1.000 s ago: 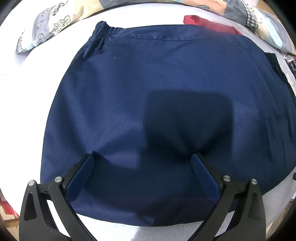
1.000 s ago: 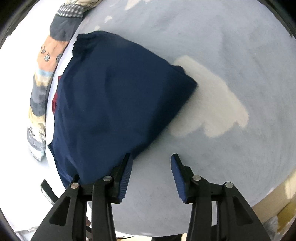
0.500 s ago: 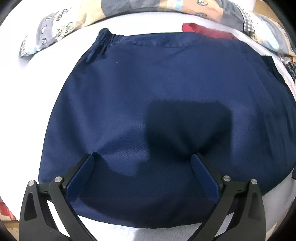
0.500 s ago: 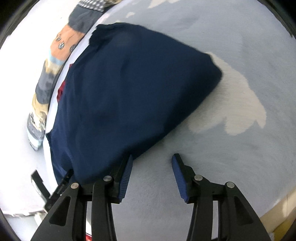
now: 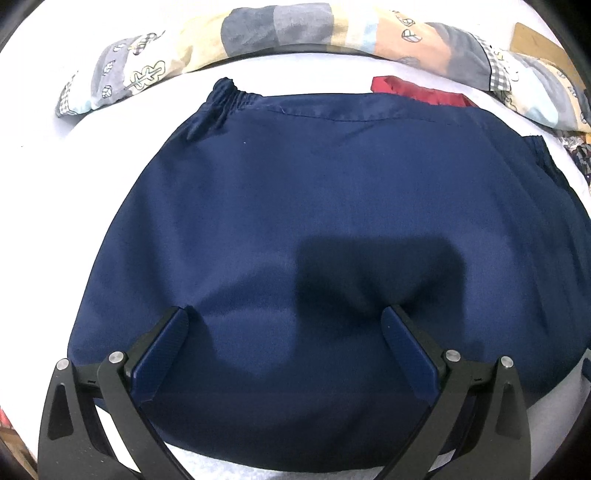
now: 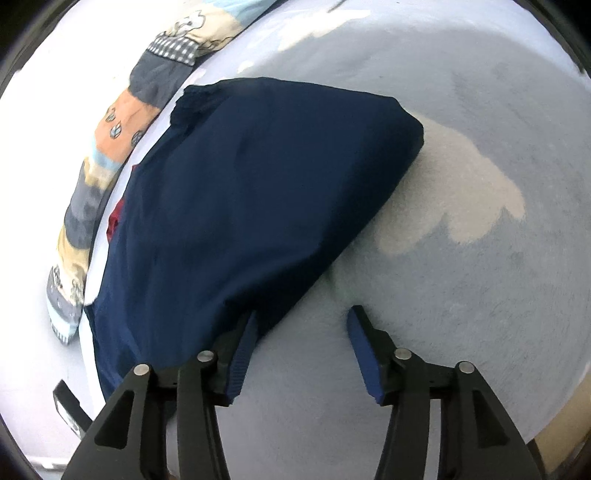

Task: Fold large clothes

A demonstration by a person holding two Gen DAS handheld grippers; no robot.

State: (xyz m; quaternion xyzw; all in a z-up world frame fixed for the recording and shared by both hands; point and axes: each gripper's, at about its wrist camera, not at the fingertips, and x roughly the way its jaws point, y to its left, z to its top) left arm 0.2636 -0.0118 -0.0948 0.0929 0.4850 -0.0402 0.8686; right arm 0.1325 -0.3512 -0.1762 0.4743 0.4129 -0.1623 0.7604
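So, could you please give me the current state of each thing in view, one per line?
navy garment: folded, lying flat on the bed, elastic waistband at the far edge.
red cloth: mostly hidden under the garment's far edge.
patterned quilt: bunched beyond the garment.
pale bed cover: spread out, bare beside the garment.
left tongs: open over the garment, gripping nothing.
right tongs: opening, nothing between the pads, at the garment's near edge.

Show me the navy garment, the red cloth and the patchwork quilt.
navy garment point(image 5: 314, 206): left wrist view, middle of its top layer.
red cloth point(image 5: 417, 92): left wrist view, exposed corner.
patchwork quilt point(image 5: 258, 31): left wrist view, grey patch.
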